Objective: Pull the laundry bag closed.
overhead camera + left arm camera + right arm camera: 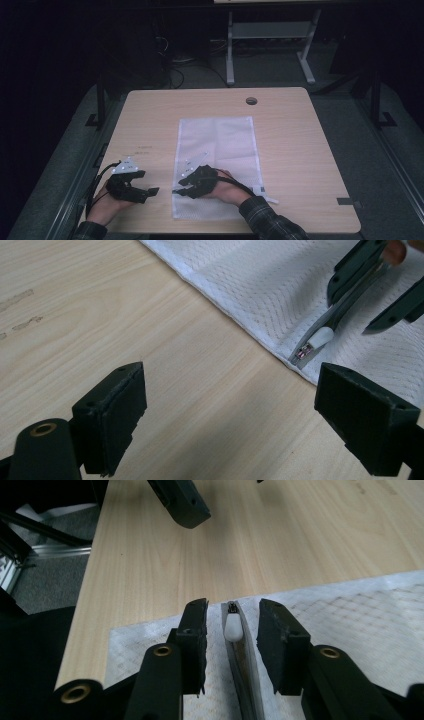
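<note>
Left gripper [150, 191] rests low over the bare wooden table [310, 165] near its front edge, just left of the white mesh bag; its jaws are spread wide with only tabletop between them, as the left gripper view confirms. A hand [102, 207] holds it from the bottom of the high view, and a black cable [95, 182] loops off its left side. The white mesh bag [220, 145] lies flat and lengthwise at the table's middle, its near end by the front edge. At the bag's near left edge sits the right gripper [176, 190], pointing left, held by a hand [227, 192] in a plaid sleeve [270, 222]. In the right gripper view, its jaws are partly apart and straddle the bag's zipper strip [242, 665], with the white zipper pull [232, 627] lying between them; neither pad touches the pull. A round grommet hole [251, 101] sits near the table's far edge. Beyond the table stands a grey metal frame [270, 40] on dark floor.
</note>
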Demonstrator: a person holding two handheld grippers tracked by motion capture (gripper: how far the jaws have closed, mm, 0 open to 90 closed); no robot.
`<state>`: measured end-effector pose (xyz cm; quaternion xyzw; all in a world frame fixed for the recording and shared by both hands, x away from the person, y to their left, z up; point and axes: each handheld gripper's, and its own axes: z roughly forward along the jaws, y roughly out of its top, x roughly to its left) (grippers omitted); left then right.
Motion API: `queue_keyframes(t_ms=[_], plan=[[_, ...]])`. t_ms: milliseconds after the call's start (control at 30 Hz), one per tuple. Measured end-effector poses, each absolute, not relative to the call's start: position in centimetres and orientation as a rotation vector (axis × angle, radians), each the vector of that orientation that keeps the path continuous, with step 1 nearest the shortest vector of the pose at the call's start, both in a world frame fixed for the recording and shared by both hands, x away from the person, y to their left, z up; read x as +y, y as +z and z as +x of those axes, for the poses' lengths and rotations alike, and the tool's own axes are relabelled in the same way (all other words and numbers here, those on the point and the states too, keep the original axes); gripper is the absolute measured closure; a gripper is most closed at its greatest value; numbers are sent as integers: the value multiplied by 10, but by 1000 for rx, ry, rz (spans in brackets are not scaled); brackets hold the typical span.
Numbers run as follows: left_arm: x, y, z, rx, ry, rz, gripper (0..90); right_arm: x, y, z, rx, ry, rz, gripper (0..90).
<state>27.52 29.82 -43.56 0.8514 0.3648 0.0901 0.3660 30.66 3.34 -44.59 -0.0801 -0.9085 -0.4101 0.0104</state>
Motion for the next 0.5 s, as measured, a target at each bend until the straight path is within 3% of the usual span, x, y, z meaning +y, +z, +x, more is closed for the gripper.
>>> queue_keyframes(t_ms=[367, 500], plan=[[298, -436, 275, 934, 227, 2197, 127, 46, -459, 310, -2878, -1197, -228, 687], [298, -436, 276, 933, 225, 2198, 128, 47, -462, 311, -2887, -1189, -220, 756]])
